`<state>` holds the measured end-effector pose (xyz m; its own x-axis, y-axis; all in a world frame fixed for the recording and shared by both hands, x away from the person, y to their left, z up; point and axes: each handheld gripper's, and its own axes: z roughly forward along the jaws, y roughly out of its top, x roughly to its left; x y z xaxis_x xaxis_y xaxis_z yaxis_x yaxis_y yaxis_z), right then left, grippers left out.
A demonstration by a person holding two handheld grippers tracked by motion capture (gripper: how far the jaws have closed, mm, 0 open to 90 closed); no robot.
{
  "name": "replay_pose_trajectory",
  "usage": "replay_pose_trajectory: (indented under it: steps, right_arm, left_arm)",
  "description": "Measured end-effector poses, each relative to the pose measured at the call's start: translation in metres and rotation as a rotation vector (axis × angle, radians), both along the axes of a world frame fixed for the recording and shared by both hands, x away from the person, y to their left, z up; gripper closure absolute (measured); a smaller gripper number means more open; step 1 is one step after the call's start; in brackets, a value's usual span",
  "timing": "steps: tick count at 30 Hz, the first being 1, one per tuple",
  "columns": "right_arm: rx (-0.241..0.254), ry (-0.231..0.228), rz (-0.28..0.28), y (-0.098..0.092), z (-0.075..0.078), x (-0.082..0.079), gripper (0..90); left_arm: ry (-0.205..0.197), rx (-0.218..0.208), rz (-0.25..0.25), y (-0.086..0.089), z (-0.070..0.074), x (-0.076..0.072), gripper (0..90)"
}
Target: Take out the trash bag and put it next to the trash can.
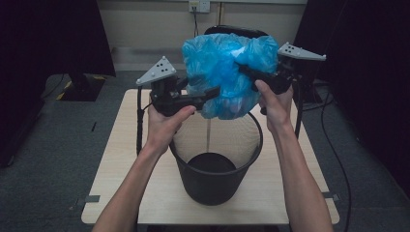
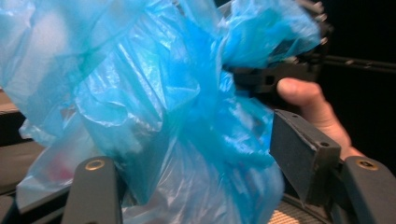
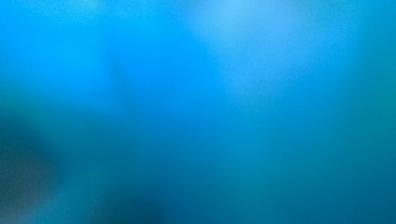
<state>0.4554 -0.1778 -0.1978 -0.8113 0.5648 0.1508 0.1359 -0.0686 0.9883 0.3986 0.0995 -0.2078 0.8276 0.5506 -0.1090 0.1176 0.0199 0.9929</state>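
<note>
Blue plastic bag is up in the air, upper centre of the high view, bunched and crumpled, hanging over the far rim of the black mesh bin. The bin stands upright on the light wooden table, lower centre of frame.

Left gripper comes in from the left of the bag, jaws pointing right into the lower left part of it. In the left gripper view the two jaws stand apart at the bottom corners of the frame with bag film bulging between them; the right pad is bare, with a gap to the plastic. So the left is open, not clamping, with plastic loosely between the jaws.

Right gripper reaches in from the right at the bag's upper right, jaws buried in the folds. The right gripper view is blurred blue, plastic right against the lens. Its jaws are closed down on a pinch of the bag, and the bag's weight hangs from that side.

Right hand is wrapped around its gripper body, with the thumb also visible at right centre of the left gripper view, behind the bag.
</note>
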Motion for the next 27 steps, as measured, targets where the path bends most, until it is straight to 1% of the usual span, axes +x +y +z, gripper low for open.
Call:
replay_pose_trajectory:
  steps: [4, 8, 11, 13, 17, 18, 20, 21, 23, 26, 27]
  right_arm:
    - [-0.005, 0.001, -0.026, -0.001, 0.001, 0.005, 85.1]
    - [-0.003, 0.008, -0.038, -0.004, 0.001, 0.012, 85.1]
    - [-0.014, 0.014, -0.056, -0.007, 0.001, 0.018, 85.2]
    - [-0.006, 0.014, -0.066, -0.009, 0.001, 0.022, 85.1]
    - [-0.016, 0.018, -0.095, -0.014, 0.003, 0.030, 85.1]
    - [-0.017, 0.017, -0.105, -0.016, 0.003, 0.033, 85.1]
    - [-0.004, 0.028, -0.111, -0.021, 0.003, 0.038, 85.1]
    - [-0.012, 0.028, -0.126, -0.023, 0.002, 0.041, 85.2]
    - [-0.013, 0.039, -0.145, -0.027, -0.001, 0.047, 85.2]
    - [-0.017, 0.047, -0.167, -0.033, -0.003, 0.053, 85.2]
    - [-0.014, 0.051, -0.167, -0.034, -0.003, 0.053, 85.2]
  left_arm:
    - [0.010, -0.008, 0.003, -0.002, -0.002, 0.007, 36.2]
    - [0.003, -0.016, 0.010, 0.001, -0.001, 0.009, 34.4]
    - [0.016, -0.059, -0.005, 0.007, 0.001, 0.011, 32.4]
    - [0.015, -0.066, 0.004, 0.011, 0.002, 0.011, 32.4]
    - [0.014, -0.045, 0.012, 0.015, 0.000, 0.010, 31.1]
    - [0.022, -0.053, 0.011, 0.016, -0.001, 0.009, 30.9]
    - [0.025, -0.028, 0.014, 0.018, -0.002, 0.010, 30.9]
    - [0.030, -0.021, 0.018, 0.019, -0.002, 0.010, 30.8]
    - [0.025, -0.020, 0.024, 0.023, -0.002, 0.008, 30.4]
    - [0.030, -0.013, 0.017, 0.027, -0.003, 0.008, 30.1]
    - [0.036, -0.026, 0.011, 0.029, -0.005, 0.008, 30.0]
